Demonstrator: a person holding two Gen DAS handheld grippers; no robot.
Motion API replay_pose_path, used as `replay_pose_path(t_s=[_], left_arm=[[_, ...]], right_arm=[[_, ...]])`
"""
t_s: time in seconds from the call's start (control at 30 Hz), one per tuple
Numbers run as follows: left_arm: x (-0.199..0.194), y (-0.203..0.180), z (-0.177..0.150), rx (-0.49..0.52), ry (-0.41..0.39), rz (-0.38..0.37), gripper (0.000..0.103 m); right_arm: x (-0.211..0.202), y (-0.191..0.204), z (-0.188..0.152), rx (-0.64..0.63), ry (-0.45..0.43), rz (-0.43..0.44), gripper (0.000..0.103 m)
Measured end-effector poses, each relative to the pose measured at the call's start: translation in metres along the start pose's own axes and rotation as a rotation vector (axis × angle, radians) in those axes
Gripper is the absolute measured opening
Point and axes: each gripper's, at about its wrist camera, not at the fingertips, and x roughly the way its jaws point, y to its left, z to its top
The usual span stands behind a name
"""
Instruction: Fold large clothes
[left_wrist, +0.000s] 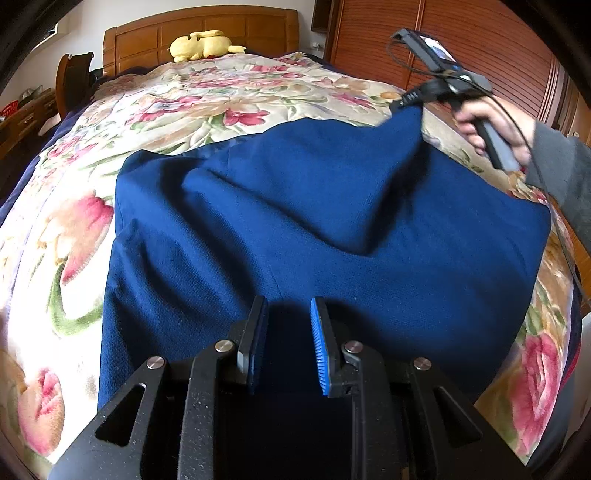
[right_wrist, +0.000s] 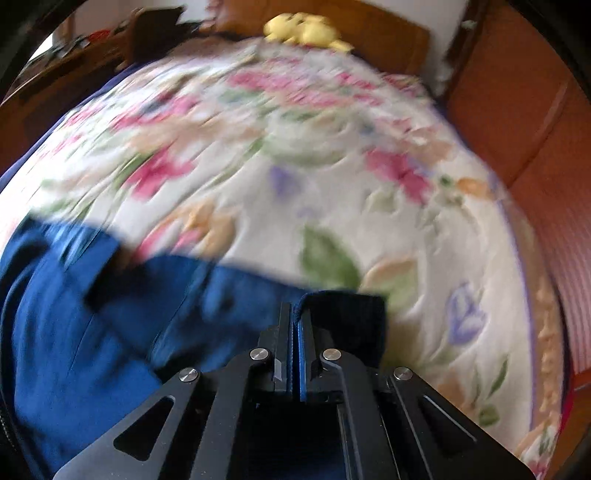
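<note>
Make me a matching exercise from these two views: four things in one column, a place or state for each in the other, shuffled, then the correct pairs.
Things:
1. left tongs
2. right tongs
3. yellow plush toy
4. blue garment

Places or states:
A. spread over the floral bedspread
B. open, above blue cloth
C. by the wooden headboard
D. shut on a garment corner

Pairs: 1-B, 2-D, 3-C, 4-A

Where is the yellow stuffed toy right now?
The yellow stuffed toy lies at the far end of the bed, against the wooden headboard, beyond the blue garment.
</note>
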Motion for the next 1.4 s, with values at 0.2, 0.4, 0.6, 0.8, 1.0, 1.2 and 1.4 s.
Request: replay_pose_path(t_s=[0.2,0.4,0.6,0.8,1.0,1.2,1.4], left_arm=[[0.002,0.0,0.001,-0.001,0.003,0.002,0.024],[0.002,0.001,0.001,0.0,0.003,0.003,0.024],[0.002,0.0,0.001,-0.001,0.004,0.003,0.024],[0.002,0.001,0.001,-0.001,0.004,0.003,0.024],[0.002,0.0,0.001,-0.001,0.005,0.003,0.024],[0.0,0.002,0.002,-0.007,-0.007,-0.001,0.024],[-0.003,0.003,0.001,-0.017,-0.015,-0.001,0.024]], right_arm=[[0.023,-0.016,0.007,0.117,-0.018,-0.033,0.001],[-0.003,-0.041,0.004,0.202,-0.127,0.086,0.064],[-0.001,-0.075,-0.016,0.208,-0.087,-0.023,0.072],[0.059,-0.073,-0.049,0.165,0.107,0.028,0.072],[0.097,-0.077,-0.058,0.203,0.161,0.107,0.003],[0.052,-0.09,-0.061,0.155,-0.002,-0.028,0.002],[0.059,-0.108,-0.068,0.22,0.079,-0.03,0.027]])
